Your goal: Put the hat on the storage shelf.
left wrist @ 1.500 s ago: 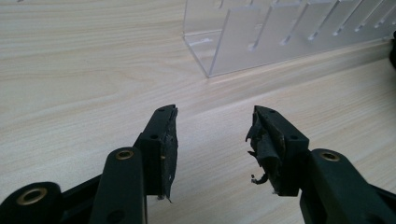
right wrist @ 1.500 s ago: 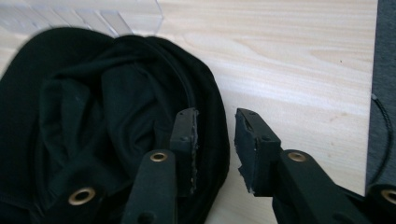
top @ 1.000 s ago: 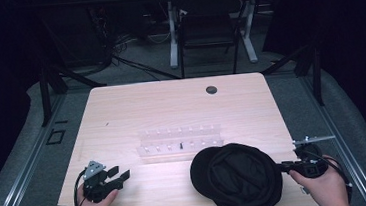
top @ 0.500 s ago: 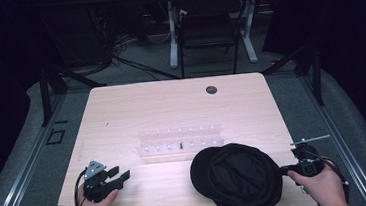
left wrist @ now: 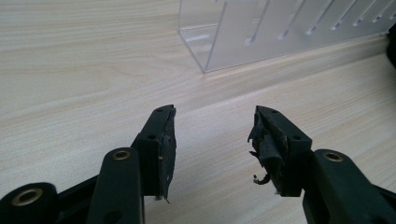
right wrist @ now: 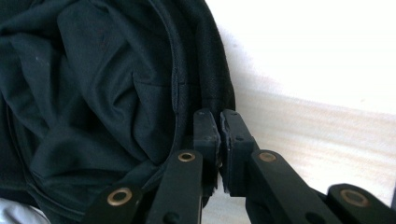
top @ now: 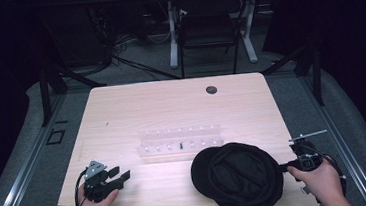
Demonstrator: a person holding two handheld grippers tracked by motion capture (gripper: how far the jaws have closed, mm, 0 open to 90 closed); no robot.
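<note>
A black fabric hat [top: 238,178] lies crumpled at the front right of the wooden table [top: 171,104]. My right gripper [top: 280,165] reaches it from the right. Its jaws have just been closing and now pinch the hat's rim [right wrist: 205,70] at its near edge, the right gripper [right wrist: 219,116] showing almost no gap. My left gripper [top: 122,176] rests at the front left, held by a hand. In the left gripper view the left gripper [left wrist: 212,114] stands open over bare wood with nothing between its worn pads.
A clear plastic rack [top: 180,138] with slots lies across the table's middle, behind the hat; its end [left wrist: 261,28] sits ahead of the left jaws. A dark round hole [top: 211,89] marks the far side. Chair and desk legs stand beyond the table.
The right gripper's jaws have come together at the hat's right edge. The left gripper and the hat stay where they were.
</note>
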